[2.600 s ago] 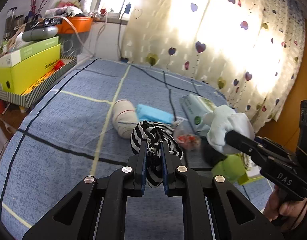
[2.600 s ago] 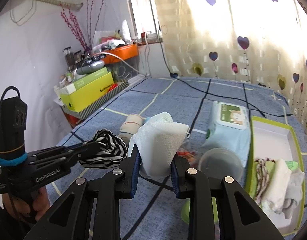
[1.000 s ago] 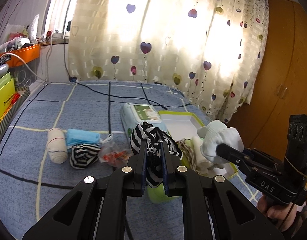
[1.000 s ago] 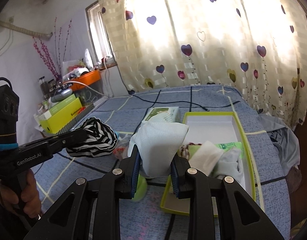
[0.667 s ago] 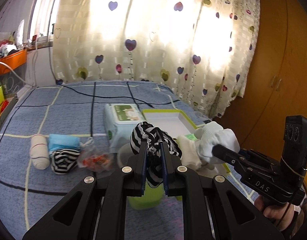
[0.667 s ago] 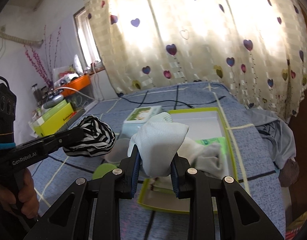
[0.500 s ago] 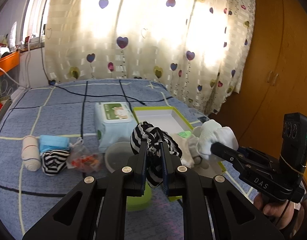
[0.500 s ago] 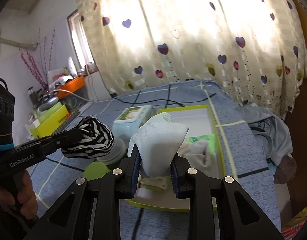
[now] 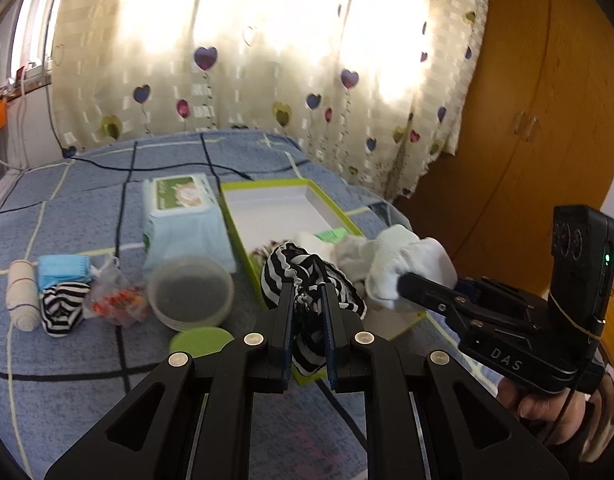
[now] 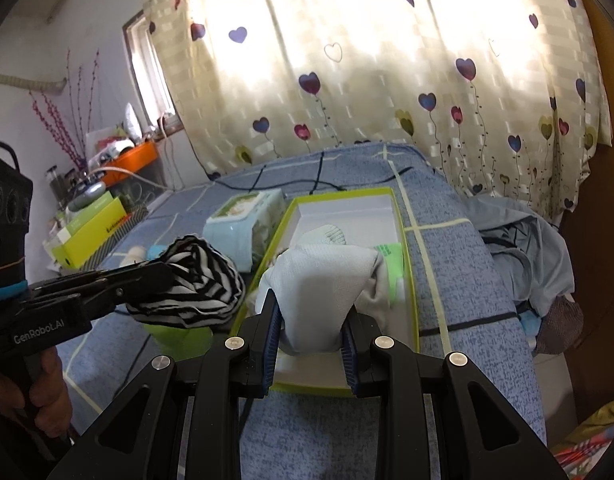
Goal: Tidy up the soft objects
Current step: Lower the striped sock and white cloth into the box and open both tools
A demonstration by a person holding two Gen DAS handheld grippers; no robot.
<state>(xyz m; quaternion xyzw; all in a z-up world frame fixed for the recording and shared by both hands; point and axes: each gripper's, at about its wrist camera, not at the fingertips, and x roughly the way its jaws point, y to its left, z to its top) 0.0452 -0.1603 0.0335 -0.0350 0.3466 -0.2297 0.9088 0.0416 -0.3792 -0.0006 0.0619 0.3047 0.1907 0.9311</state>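
Left wrist view: a black-and-white striped sock [image 9: 307, 276] is pinched tight in the left gripper [image 9: 309, 322], held over the near end of the green-rimmed box [image 9: 267, 204]. Right wrist view: a white sock [image 10: 321, 292] is clamped in the right gripper [image 10: 310, 338], also above that box [image 10: 411, 280], where other socks are piled.

Colours and patterns, both wrist views

Black-and-white striped sock [image 9: 307, 276]; plain white sock [image 10: 319, 276]; lime-green box [image 10: 411, 280] with white interior; black grippers, left [image 9: 307, 336] and right [image 10: 311, 350], with blue pads; blue-speckled bedcover [image 9: 79, 208] gridded in dark and pale yellow lines; cream curtain [image 10: 347, 60] printed with purple, pink and olive hearts; pale blue wipes pack [image 9: 183, 216]; light blue mask [image 9: 63, 270].
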